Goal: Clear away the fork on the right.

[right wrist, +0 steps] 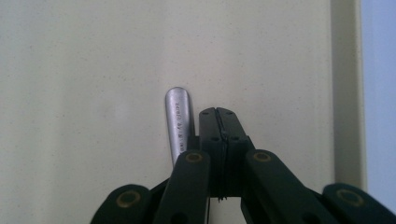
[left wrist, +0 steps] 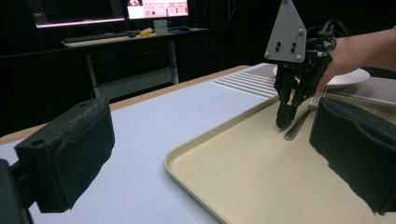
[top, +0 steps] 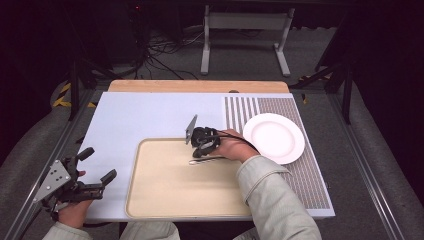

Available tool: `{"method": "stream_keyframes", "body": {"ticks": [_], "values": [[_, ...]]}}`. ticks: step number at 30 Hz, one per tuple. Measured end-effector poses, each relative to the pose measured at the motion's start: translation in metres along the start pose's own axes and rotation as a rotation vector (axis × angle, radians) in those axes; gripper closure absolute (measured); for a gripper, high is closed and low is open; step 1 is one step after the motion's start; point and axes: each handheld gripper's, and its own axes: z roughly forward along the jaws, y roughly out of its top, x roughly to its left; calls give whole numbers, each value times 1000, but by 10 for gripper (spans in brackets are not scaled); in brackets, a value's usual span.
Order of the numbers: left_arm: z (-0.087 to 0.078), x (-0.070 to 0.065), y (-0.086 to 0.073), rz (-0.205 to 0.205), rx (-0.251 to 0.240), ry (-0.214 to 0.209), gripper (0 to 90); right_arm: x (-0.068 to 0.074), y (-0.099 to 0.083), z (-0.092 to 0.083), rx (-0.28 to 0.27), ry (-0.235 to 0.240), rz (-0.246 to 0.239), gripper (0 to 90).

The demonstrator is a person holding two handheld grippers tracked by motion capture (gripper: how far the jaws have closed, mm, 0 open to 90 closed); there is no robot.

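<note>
A metal fork [top: 206, 159] lies flat on the beige tray [top: 170, 192], near the tray's upper right corner in the high view. Its long axis runs roughly left to right across that frame, handle end toward the left and tines toward the person's right hand [top: 235, 146]. In the right gripper view the rounded handle end [right wrist: 179, 122] points up the frame, just left of the right claw [right wrist: 217, 122].

The right claw [top: 198, 150] has its jaws pressed together with nothing between them, tips down at the tray surface just beside the fork's handle; whether they touch it, I cannot tell. The left claw [top: 97, 165] sits at the lower left of the high view over the pale blue worktop [top: 130, 117], jaws wide apart, well away from the tray.

A white plate [top: 274, 137] rests on the striped mat [top: 300, 175] right of the tray, close behind the right hand.
</note>
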Motion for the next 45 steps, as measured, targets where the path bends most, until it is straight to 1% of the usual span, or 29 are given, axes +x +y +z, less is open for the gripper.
{"method": "stream_keyframes", "body": {"ticks": [4,7,9,10,11,15,17,19,24,25,26,30,31,33,34,35,37,41,42,45], "values": [[0,0,0,1,0,-1,7,2,1,0,7,9,-1,900],[0,0,0,0,0,-1,7,3,1,0,15,18,-13,900],[0,0,0,0,1,-1,6,4,1,0,21,22,-10,900],[0,0,0,0,0,-1,7,7,2,-1,33,28,-16,900],[0,0,0,-1,0,-1,6,8,2,0,35,37,-22,900],[0,0,0,0,1,-2,6,14,4,-1,58,53,-40,900],[0,0,0,1,2,-3,6,18,4,-1,77,68,-46,900],[0,0,0,-1,-1,0,6,21,3,-1,81,77,-45,900],[0,0,0,-1,-1,0,6,32,-5,-5,89,91,-57,900],[0,0,0,0,-1,-1,6,34,-6,-6,94,93,-66,900],[0,0,0,0,0,-1,6,36,-7,-6,91,94,-61,900],[0,-1,1,1,-1,2,6,42,-11,-8,113,98,-72,900],[0,-1,1,1,0,2,6,45,-13,-9,108,101,-70,900],[0,0,1,1,2,-2,6,46,-14,-10,118,104,-77,900],[0,-1,1,-1,-1,2,6,48,-15,-10,115,103,-72,900],[0,-1,1,1,-2,1,6,50,-17,-11,118,102,-81,900],[0,0,0,-3,-3,3,6,54,-22,-13,119,105,-76,900],[1,-1,1,2,2,-1,6,59,-32,-17,120,110,-65,900],[1,-1,1,0,3,-1,6,60,-33,-17,116,107,-72,900],[1,-2,1,-2,0,1,6,64,-39,-20,122,104,-68,900]]}}
